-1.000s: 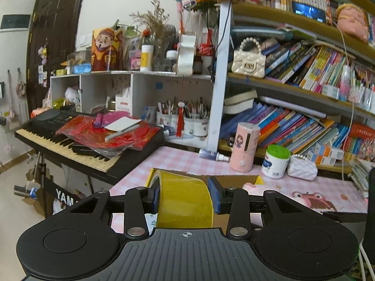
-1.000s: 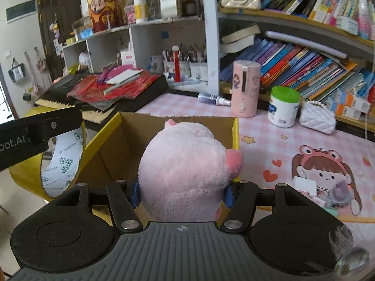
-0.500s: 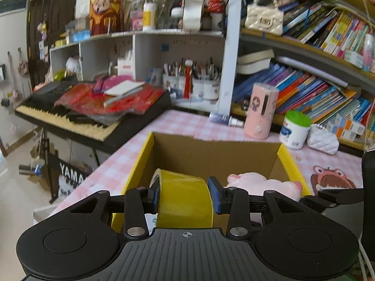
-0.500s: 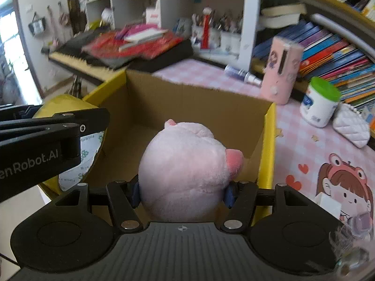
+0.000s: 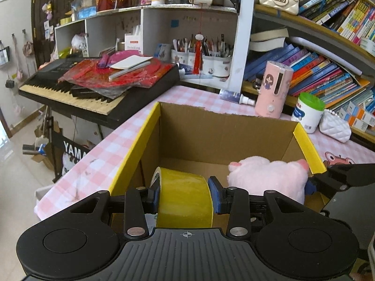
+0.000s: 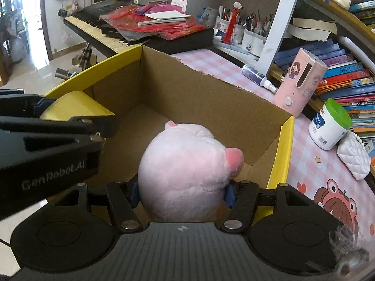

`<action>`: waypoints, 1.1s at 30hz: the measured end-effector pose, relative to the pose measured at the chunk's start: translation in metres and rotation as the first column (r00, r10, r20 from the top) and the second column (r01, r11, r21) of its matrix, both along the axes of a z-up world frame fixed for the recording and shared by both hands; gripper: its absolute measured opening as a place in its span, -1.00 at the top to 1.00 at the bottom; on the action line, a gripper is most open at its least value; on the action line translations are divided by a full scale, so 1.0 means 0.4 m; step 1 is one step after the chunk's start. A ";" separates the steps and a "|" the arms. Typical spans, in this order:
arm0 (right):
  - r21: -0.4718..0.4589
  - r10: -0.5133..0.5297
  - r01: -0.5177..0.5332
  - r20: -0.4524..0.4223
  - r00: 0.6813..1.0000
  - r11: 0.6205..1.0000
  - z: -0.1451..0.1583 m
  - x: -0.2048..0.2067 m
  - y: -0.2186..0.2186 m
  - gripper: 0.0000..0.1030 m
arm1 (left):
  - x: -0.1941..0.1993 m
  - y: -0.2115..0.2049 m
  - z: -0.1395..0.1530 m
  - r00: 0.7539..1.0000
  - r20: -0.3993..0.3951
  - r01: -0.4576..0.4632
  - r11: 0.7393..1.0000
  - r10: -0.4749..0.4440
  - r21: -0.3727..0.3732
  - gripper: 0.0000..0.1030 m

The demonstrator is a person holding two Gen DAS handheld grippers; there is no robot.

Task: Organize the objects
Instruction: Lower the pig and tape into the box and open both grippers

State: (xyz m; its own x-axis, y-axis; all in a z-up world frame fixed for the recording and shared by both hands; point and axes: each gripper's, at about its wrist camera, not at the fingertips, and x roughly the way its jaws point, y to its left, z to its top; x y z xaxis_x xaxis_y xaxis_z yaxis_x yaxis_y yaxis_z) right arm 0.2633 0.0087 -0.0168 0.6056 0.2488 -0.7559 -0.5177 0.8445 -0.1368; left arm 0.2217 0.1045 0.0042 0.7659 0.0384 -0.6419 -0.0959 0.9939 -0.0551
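the left hand-held gripper [image 5: 185, 193] is closed to a narrow gap on a roll of yellow tape [image 5: 184, 199], its blue pads [image 5: 214, 194] pressing the roll's two flat sides, and it holds the roll just inside the near left corner of the cardboard box [image 5: 211, 128]. the right hand-held gripper [image 6: 181, 193] stands somewhat wider around a pink plush pig [image 6: 185, 168]; its jaws have just been opening a little, yet the blue pads [image 6: 229, 195] are against the plush on both sides, so the toy is between them and gripped. the pig sits low in the near right part of the box, snout pointing to the right wall. the box is open at the top, with yellow outer flaps [image 6: 281, 149] along its left and right edges, and its brown floor [image 6: 143, 126] is bare toward the back. it stands on the desk [image 5: 194, 98], which has a pink checked cover. beyond the box on the desk are a pink cylinder-shaped device [image 5: 273, 89], a white jar with a green lid [image 5: 308, 111], a white quilted pouch [image 5: 335, 127] and a small spray bottle [image 5: 236, 97] lying on its side.
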 end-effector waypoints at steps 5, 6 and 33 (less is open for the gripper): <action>-0.005 0.002 -0.002 -0.006 1.000 1.000 0.000 0.002 0.004 -0.23 | -0.003 0.004 -0.004 1.000 -0.004 -0.014 1.000 0.014 -0.010 0.24; -0.006 0.002 -0.002 -0.006 1.000 1.000 0.000 0.002 0.004 -0.23 | -0.004 0.005 -0.004 1.000 -0.002 -0.016 1.000 0.016 -0.009 0.23; 0.197 -0.203 0.159 0.225 0.953 0.967 0.134 -0.198 -0.056 -0.71 | -0.214 0.033 0.140 0.965 0.258 -0.041 0.999 0.041 -0.009 -0.66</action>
State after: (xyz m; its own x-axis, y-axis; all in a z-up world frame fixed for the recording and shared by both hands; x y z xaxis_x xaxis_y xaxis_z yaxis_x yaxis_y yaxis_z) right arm 0.1840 -0.0136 0.0367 0.8117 0.2326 -0.5358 -0.3237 0.9427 -0.0810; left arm 0.1361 0.1175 0.0601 0.9034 0.0715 -0.4228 -0.1188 0.9891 -0.0865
